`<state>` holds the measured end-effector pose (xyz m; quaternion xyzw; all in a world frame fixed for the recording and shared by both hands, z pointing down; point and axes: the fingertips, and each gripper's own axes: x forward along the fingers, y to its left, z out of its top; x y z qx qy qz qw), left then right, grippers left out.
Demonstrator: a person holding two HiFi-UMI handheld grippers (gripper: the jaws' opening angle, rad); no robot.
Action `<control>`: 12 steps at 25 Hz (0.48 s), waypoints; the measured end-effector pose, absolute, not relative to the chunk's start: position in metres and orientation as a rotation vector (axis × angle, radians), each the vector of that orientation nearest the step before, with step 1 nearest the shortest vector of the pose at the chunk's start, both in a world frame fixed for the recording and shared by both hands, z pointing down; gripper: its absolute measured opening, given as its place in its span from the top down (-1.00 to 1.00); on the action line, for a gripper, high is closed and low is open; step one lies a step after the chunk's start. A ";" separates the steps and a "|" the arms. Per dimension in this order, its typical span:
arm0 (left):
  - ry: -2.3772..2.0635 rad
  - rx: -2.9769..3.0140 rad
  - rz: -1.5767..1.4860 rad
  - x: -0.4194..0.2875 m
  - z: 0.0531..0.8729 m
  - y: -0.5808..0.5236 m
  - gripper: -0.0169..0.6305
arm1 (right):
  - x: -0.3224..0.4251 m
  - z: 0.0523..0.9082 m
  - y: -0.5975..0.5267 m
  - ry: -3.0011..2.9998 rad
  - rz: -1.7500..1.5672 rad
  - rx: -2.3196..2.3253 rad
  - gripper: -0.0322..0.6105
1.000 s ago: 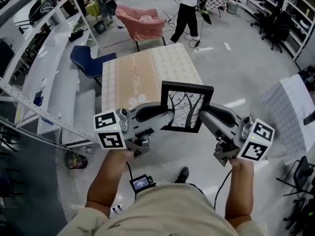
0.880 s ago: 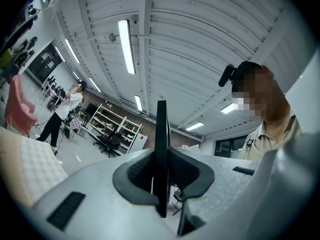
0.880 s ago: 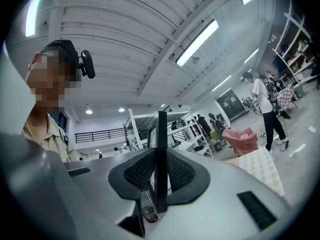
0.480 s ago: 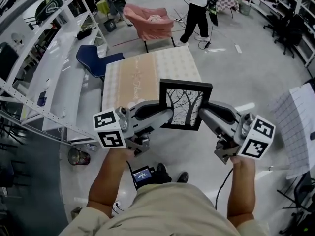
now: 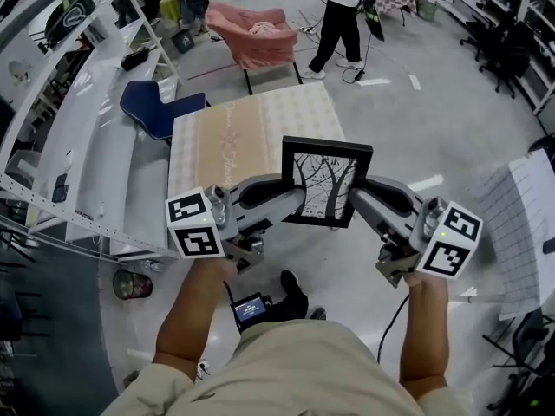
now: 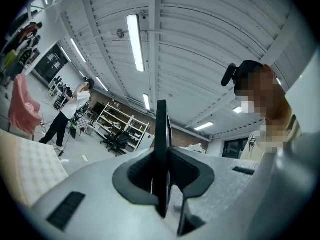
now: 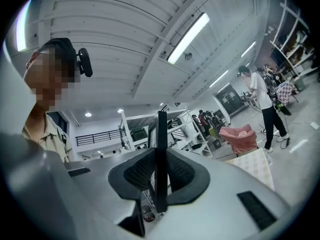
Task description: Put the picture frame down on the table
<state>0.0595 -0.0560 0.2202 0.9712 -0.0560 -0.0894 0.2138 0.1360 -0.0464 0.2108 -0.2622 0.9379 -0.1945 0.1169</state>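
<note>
Left gripper (image 5: 293, 203), right gripper (image 5: 354, 199) clamping picture frame (image 5: 327, 183) sides, upright, front facing person (image 5: 295, 371)

- Picture frame (image 5: 326, 182): both side edges buried in the left tongs (image 5: 297, 203) and the right tongs (image 5: 355, 201). Both gripper views show it edge-on only, so the print is unseen there.
- Worktop (image 5: 230, 137): corner at 5 o'clock covered by the frame and the left tongs.
- Standing person (image 5: 336, 16), 12 o'clock: head cut off by the top edge.
- Waist screen (image 5: 250, 308), 6 o'clock: text too small to read.
- Shelf (image 5: 87, 137), 10 o'clock: goods too small to identify.
- Pink chair (image 5: 256, 37), 12 o'clock: object on the seat indistinct.
</note>
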 end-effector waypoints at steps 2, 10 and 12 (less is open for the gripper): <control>-0.148 2.696 -0.248 0.060 0.221 -0.080 0.75 | 0.136 0.211 -0.070 2.750 -0.573 -0.782 0.69; -0.109 2.690 -0.264 0.047 0.226 -0.149 0.75 | 0.122 0.214 -0.137 2.754 -0.566 -0.840 0.69; -0.099 2.687 -0.267 0.043 0.229 -0.162 0.75 | 0.119 0.216 -0.150 2.756 -0.564 -0.857 0.69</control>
